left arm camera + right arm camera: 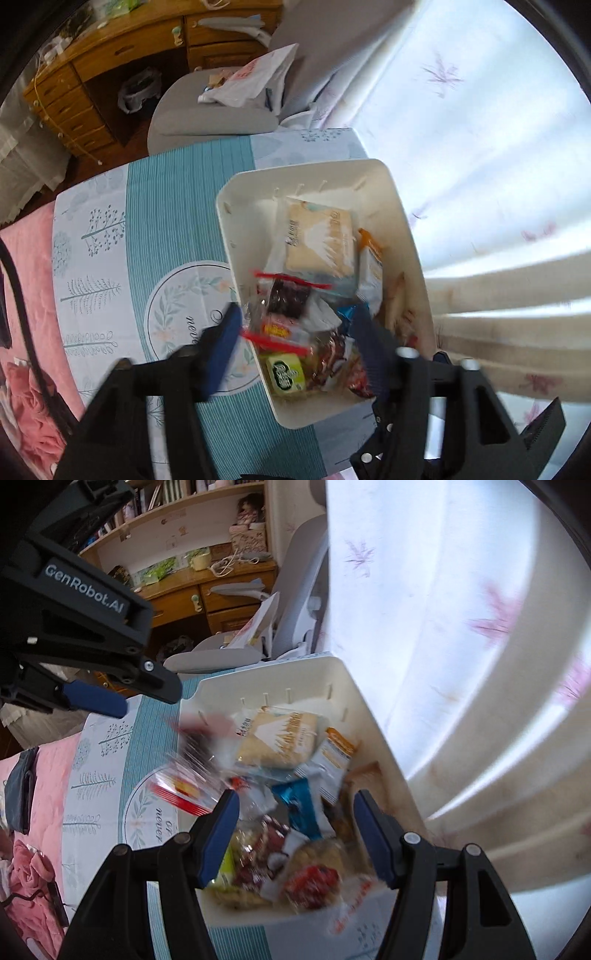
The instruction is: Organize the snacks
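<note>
Nearly all the snacks lie heaped in the white bin (406, 236) at the table's two o'clock corner, a zip-bag (291, 295) uppermost. Both the left gripper (295, 332) and right gripper (295, 830) hang above, jaws apart, empty. Little looks left.

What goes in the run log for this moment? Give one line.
stage: snacks in white plastic bin | left tongs: open, empty | right tongs: open, empty, above bin | clear red-striped snack bag: blurred at bin's edge
</note>
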Motion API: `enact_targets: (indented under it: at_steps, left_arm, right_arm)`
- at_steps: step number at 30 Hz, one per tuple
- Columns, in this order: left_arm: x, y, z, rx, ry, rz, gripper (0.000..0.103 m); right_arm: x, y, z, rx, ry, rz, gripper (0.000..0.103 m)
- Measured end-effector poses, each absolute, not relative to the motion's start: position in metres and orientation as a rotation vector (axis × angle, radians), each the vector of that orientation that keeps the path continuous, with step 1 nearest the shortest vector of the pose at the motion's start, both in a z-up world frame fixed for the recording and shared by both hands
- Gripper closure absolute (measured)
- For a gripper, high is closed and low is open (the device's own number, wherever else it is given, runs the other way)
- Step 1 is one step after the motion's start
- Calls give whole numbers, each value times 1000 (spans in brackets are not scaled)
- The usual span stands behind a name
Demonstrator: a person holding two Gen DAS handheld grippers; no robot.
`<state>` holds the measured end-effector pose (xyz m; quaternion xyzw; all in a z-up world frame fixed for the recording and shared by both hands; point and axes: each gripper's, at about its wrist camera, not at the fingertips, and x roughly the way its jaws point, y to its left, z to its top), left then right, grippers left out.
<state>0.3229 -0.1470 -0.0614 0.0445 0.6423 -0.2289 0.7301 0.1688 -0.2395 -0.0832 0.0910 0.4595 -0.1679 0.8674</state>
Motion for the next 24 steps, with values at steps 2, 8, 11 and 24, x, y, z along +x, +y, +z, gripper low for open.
enact_targets:
  at_steps: [2, 8, 11, 24]
  left_arm:
    - [307, -146, -53, 103, 1387, -520, 28]
    - [252, -112, -33, 102, 1307, -502, 24]
    - [222, -86, -30, 61, 1274, -489, 24]
    - [96, 28, -49, -63, 1189, -363, 23]
  right_arm:
    - [158, -240, -79, 188, 958, -363, 38]
    - [117, -236, -67, 180, 947, -385, 38]
    - [92, -229, -63, 181, 973, -355, 38]
    - [15, -189, -57, 221, 976, -198, 26]
